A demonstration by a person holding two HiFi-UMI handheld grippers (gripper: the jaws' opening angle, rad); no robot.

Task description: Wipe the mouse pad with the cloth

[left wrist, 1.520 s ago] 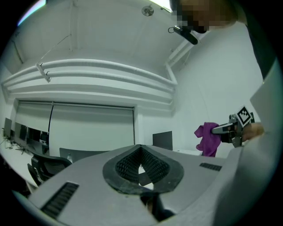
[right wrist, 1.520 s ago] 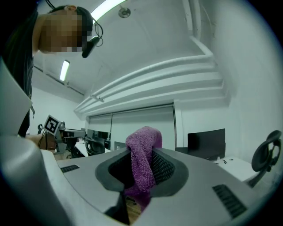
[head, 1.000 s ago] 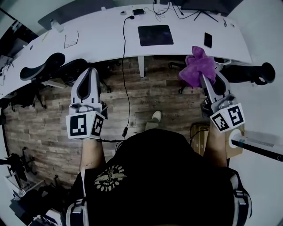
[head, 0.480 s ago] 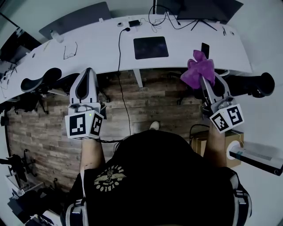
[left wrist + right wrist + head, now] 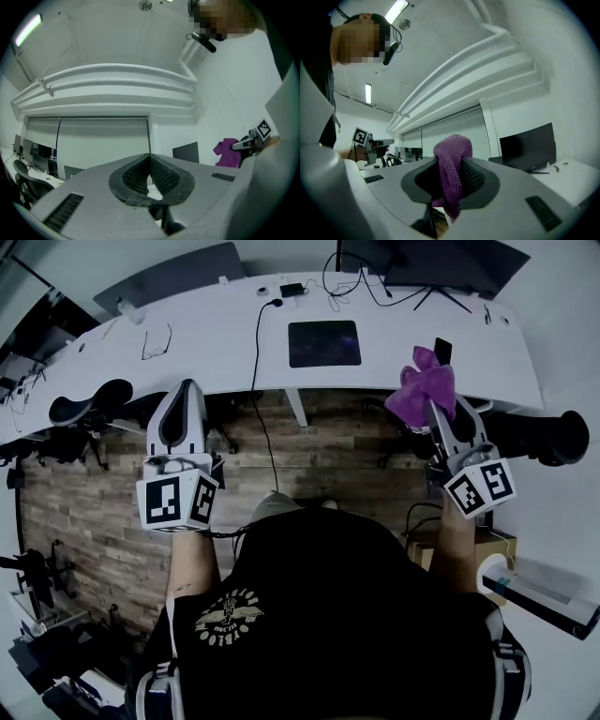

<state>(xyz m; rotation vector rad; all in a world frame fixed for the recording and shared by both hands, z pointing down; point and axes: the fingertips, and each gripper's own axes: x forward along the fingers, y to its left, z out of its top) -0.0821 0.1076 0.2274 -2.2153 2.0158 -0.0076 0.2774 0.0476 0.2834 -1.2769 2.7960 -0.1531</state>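
A dark mouse pad [image 5: 324, 342] lies on the long white desk [image 5: 216, 348] ahead of me. My right gripper [image 5: 433, 406] is shut on a purple cloth [image 5: 423, 388], held in the air just short of the desk's front edge, right of the pad. The cloth [image 5: 451, 176] sticks up between the right jaws in the right gripper view. My left gripper [image 5: 186, 390] is shut with nothing in it, raised at the desk's front edge, left of the pad. Its pads [image 5: 149, 176] meet in the left gripper view.
On the desk lie glasses [image 5: 156, 341], a phone [image 5: 442, 350], a cable [image 5: 261, 334] that hangs to the wooden floor, and monitor stands [image 5: 422, 277] at the back. Office chairs [image 5: 89, 409] stand at the left and a dark one [image 5: 544, 437] at the right.
The desk has shifted lower in the head view and looks a little nearer. Both grippers keep their hold and pose; the cloth stays in the right one.
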